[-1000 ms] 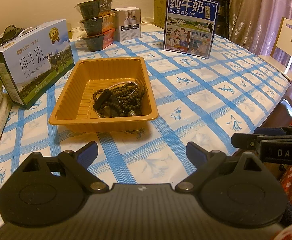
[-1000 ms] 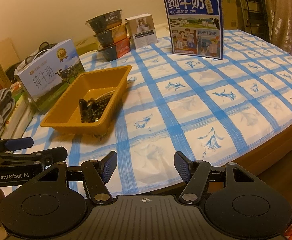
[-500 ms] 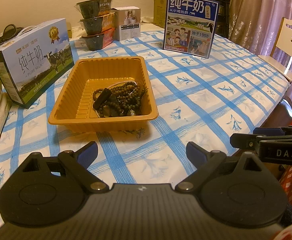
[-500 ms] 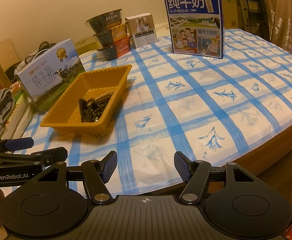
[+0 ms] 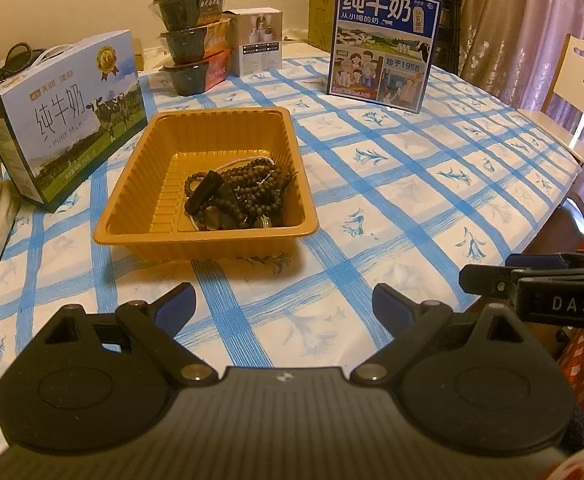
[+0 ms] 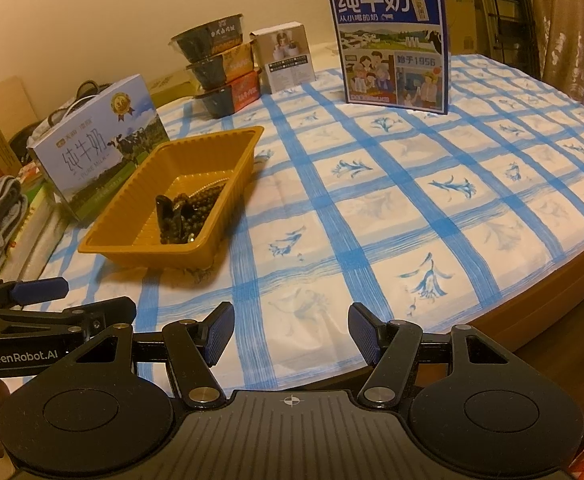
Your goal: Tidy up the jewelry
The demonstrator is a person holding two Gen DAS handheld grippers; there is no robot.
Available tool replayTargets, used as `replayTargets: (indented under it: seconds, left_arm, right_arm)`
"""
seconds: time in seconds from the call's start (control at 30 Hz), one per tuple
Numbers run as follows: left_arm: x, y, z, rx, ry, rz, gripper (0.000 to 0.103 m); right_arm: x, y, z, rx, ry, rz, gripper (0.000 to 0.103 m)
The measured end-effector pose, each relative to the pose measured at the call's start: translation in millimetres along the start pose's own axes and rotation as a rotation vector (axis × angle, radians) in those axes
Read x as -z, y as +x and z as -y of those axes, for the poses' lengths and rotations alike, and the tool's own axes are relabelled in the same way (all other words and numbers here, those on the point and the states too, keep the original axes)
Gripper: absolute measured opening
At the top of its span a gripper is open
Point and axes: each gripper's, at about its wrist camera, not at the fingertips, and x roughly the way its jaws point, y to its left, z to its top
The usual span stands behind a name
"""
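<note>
Blue-checked tablecloth (image 5: 412, 184) is covering the table, milk cartons (image 5: 64, 116) standing behind. Orange tray (image 5: 140, 184) is holding a tangled heap of dark bead strands (image 5: 244, 196), all jewelry in sight lying inside it. Left gripper (image 5: 282, 300) and right gripper (image 6: 290, 334) are hovering near the table edge, jaws spread, carrying nothing. Stage is reading either way: heap awaiting sorting, or already gathered.

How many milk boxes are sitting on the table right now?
2. One pale blue milk box with a cow lies beside the orange tray, on its left. One dark blue milk box stands upright at the far side of the table. None seems hidden.
</note>
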Motion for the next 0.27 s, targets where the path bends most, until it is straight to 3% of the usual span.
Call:
replayTargets:
  seconds: [0.27]
  left_arm:
    - [0.0,4.0,-4.3,-0.003,-0.004,-0.004,0.094]
  right_arm:
    - [1.8,10.7,-1.7,-0.001,0.003,-0.009,0.063]
